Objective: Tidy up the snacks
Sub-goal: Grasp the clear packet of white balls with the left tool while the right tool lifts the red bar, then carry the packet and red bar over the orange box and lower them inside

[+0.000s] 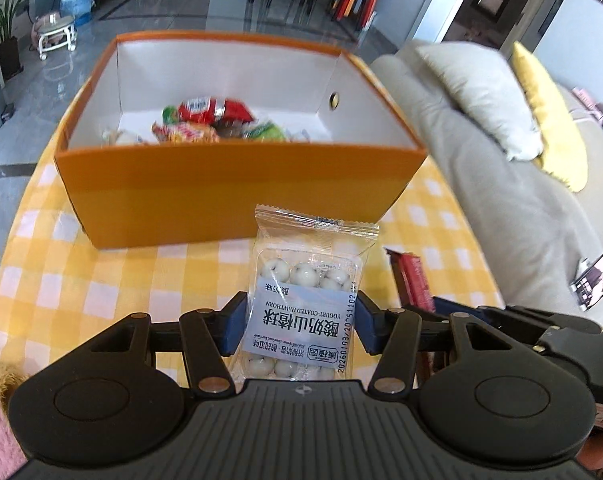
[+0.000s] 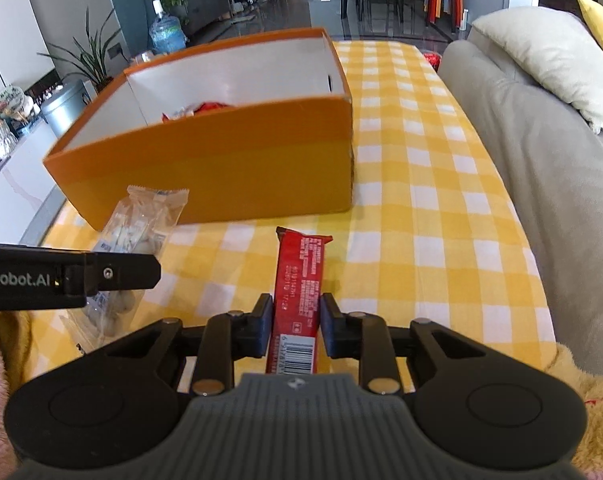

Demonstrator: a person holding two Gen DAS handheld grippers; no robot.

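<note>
While the left gripper clamps a clear packet of yogurt-coated hawthorn balls, the right gripper pinches a red snack bar, both near the orange box on the yellow checked tablecloth.

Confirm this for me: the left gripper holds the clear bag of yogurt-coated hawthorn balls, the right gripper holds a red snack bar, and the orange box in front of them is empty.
One thing is wrong: the orange box is not empty. The left wrist view shows several snack packets already lying inside. The rest stands: the left gripper holds the clear bag of hawthorn balls, and the right gripper holds the red snack bar.
</note>
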